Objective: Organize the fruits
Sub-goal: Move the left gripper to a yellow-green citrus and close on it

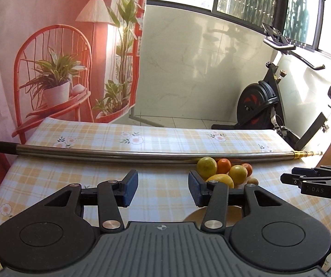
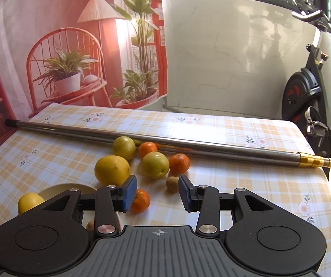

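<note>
In the right wrist view several fruits lie on the checked tablecloth: a large yellow citrus (image 2: pixel 112 170), a yellow-green one (image 2: pixel 124 147), a green-yellow one (image 2: pixel 155 165), three oranges (image 2: pixel 179 161) (image 2: pixel 148 149) (image 2: pixel 140 200) and a small brown kiwi (image 2: pixel 172 184). A cream plate (image 2: pixel 56 190) at the left holds a lemon (image 2: pixel 29 202). My right gripper (image 2: pixel 157 193) is open and empty, just above the near orange and kiwi. My left gripper (image 1: pixel 163 188) is open and empty, left of the fruit cluster (image 1: pixel 207 167) and over the plate (image 1: pixel 194 217). The right gripper (image 1: pixel 288 177) shows at the right edge of the left wrist view.
A long metal pole (image 2: pixel 165 142) with a gold tip lies across the table behind the fruits; it also shows in the left wrist view (image 1: pixel 128 154). An exercise bike (image 1: pixel 265 101) stands beyond the table's far right edge. A printed backdrop (image 1: pixel 56 53) hangs behind the table.
</note>
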A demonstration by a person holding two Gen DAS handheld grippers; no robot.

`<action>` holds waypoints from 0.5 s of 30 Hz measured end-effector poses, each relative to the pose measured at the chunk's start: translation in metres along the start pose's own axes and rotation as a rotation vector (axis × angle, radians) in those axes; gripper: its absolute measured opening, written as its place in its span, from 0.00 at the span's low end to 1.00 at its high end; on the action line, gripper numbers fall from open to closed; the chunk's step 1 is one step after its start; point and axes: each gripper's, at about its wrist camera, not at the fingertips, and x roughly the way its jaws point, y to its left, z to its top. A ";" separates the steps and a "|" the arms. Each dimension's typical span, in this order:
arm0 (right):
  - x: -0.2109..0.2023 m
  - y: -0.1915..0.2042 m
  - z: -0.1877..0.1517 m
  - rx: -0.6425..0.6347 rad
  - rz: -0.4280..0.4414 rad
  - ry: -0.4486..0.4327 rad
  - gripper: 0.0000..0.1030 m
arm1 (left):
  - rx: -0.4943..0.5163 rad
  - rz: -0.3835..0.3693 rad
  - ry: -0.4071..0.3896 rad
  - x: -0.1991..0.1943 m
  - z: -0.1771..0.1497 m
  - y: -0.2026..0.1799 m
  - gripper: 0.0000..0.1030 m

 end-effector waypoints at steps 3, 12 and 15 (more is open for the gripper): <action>0.003 -0.005 -0.002 -0.001 -0.031 -0.013 0.41 | -0.004 -0.006 0.019 0.010 0.002 -0.001 0.49; 0.015 -0.010 -0.009 0.025 -0.024 0.012 0.43 | -0.003 -0.077 0.052 0.047 0.013 -0.016 0.51; 0.020 -0.013 -0.008 0.044 -0.031 0.011 0.43 | -0.002 -0.118 0.056 0.064 0.023 -0.026 0.52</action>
